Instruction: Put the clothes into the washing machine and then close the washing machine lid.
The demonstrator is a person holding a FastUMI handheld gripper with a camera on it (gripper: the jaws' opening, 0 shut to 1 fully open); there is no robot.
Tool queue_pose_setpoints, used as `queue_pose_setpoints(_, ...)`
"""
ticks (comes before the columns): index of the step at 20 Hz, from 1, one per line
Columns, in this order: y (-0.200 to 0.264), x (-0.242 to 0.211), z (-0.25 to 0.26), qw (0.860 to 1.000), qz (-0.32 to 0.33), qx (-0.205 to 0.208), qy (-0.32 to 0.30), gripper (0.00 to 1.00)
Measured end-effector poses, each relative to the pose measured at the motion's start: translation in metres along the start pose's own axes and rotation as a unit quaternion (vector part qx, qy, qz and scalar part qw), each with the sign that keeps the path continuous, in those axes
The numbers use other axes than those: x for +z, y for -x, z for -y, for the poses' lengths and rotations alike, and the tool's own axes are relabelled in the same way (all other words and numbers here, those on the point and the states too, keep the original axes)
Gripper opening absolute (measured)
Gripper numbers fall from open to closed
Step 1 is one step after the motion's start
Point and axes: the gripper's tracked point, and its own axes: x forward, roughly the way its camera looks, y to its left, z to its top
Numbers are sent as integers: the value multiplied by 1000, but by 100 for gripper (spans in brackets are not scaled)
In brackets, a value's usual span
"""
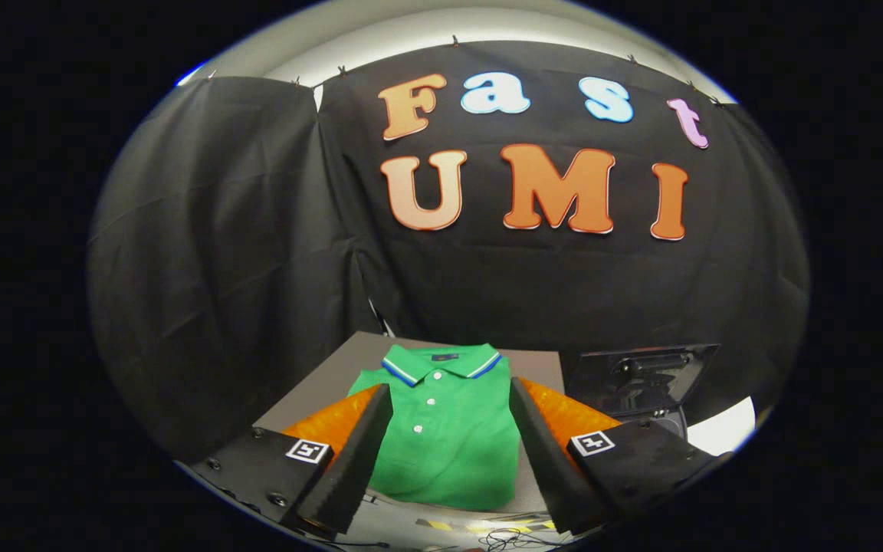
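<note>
A folded green polo shirt [448, 429] with a blue-and-white striped collar lies flat on a grey table [319, 376]. My gripper [451, 399] hovers over it, open wide, and the shirt shows between the two fingers [365, 445]. Nothing is held. To the right of the table stands the washing machine [721, 429], white, with its dark lid [641, 372] raised upright behind the opening.
Black cloth walls close the booth behind and to the left. Cables and yellow-black tape [487, 527] lie on the floor in front of the table.
</note>
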Motion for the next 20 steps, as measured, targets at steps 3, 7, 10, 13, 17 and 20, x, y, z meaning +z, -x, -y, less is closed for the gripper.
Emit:
queue_pose_setpoints(3,-15,-25,-14,999,-37,7,6,99)
queue_pose_setpoints(7,-39,-52,-26,997,-75,7,16,99)
queue_pose_setpoints(10,-51,-70,-36,995,-98,8,20,99)
queue_pose_setpoints(13,-60,-85,-37,993,-118,2,28,99)
queue_pose_setpoints(17,-66,-94,-37,992,-128,-3,24,99)
queue_pose_setpoints(20,-68,-98,-37,991,-130,1,21,98)
